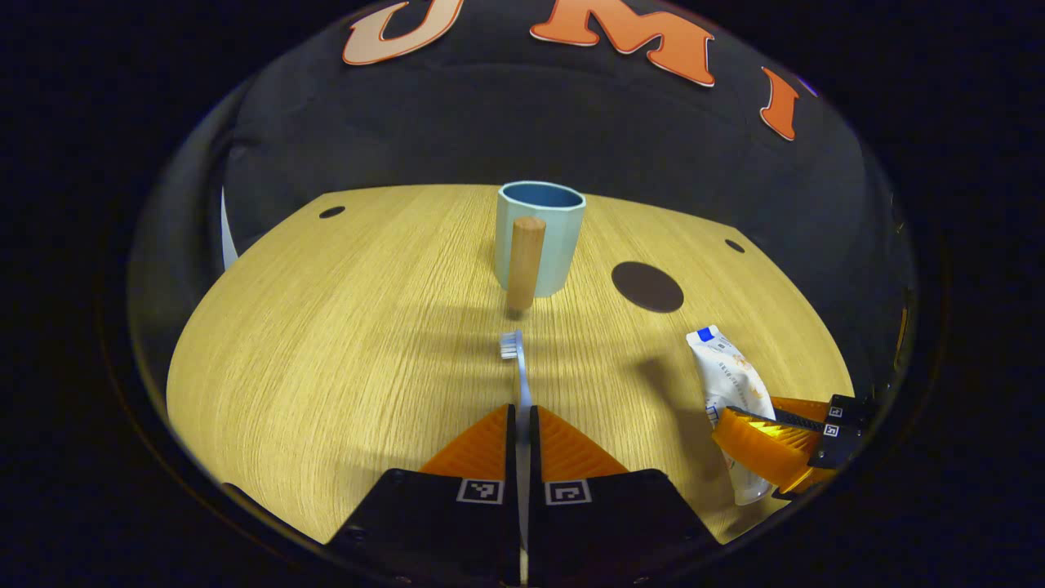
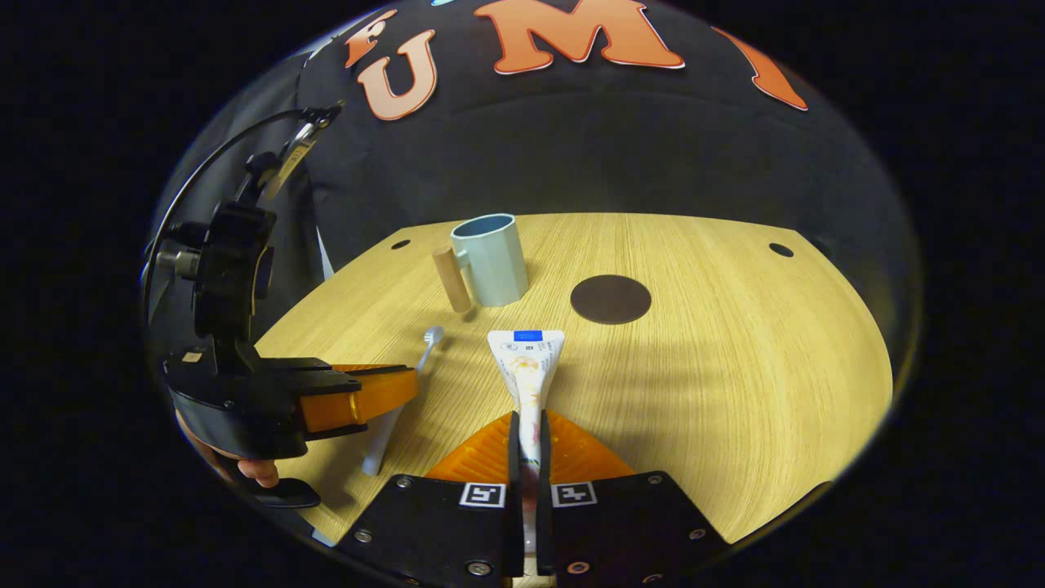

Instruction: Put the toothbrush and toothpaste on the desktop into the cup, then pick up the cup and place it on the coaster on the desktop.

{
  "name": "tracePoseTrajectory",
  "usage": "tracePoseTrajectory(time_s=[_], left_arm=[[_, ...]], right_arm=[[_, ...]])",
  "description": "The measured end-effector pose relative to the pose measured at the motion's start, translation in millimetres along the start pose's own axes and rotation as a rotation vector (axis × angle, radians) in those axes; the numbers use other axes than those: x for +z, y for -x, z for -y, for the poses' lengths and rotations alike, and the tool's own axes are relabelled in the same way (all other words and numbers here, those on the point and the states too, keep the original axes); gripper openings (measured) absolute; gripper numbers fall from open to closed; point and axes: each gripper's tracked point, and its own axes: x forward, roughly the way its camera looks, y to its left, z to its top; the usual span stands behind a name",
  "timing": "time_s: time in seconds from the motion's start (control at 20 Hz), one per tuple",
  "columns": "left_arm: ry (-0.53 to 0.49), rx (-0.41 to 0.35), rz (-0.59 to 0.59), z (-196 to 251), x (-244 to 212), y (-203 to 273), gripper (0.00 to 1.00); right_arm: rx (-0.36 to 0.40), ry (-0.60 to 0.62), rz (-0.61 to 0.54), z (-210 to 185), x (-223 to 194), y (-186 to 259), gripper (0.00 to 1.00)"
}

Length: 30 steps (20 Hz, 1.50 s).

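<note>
In the left gripper view my left gripper (image 1: 522,418) is shut on the pale blue toothbrush (image 1: 518,367), its bristle head pointing toward the light blue cup (image 1: 540,237) with a wooden handle. In the right gripper view my right gripper (image 2: 529,425) is shut on the white toothpaste tube (image 2: 529,367), whose flat end points forward. The cup (image 2: 491,260) stands upright at the back left there, and the dark round coaster (image 2: 611,299) lies to its right. The left gripper (image 2: 367,392) shows at the left, clamped on the toothbrush (image 2: 408,384).
The wooden desktop (image 1: 343,327) has small dark holes near its back corners. The coaster (image 1: 647,287) lies right of the cup. The right gripper (image 1: 775,441) and the toothpaste (image 1: 727,384) sit at the right. A hand (image 2: 245,467) holds the left gripper.
</note>
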Motion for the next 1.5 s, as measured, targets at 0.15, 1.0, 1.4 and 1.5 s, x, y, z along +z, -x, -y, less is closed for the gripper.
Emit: tracePoseTrajectory(time_s=[0.15, 1.0, 1.4, 1.5], left_arm=[[0.008, -0.004, 0.106, -8.0, 8.3, 2.8, 0.04], [0.038, 0.046, 0.499, -49.5, 69.1, -12.6, 0.04], [-0.029, 0.017, 0.654, -35.3, 141.0, -33.9, 0.04], [-0.033, 0.034, 0.666, -35.7, 150.3, -47.4, 0.04]], right_arm=[[-0.005, -0.018, 0.045, 6.8, 15.7, 2.6, 0.06], [0.01, 0.1, 0.352, -4.3, 137.2, 41.8, 0.06], [-0.028, 0.125, 0.484, 19.0, 189.8, 36.7, 0.06], [-0.026, 0.115, 0.505, 22.5, 197.5, 32.6, 0.06]])
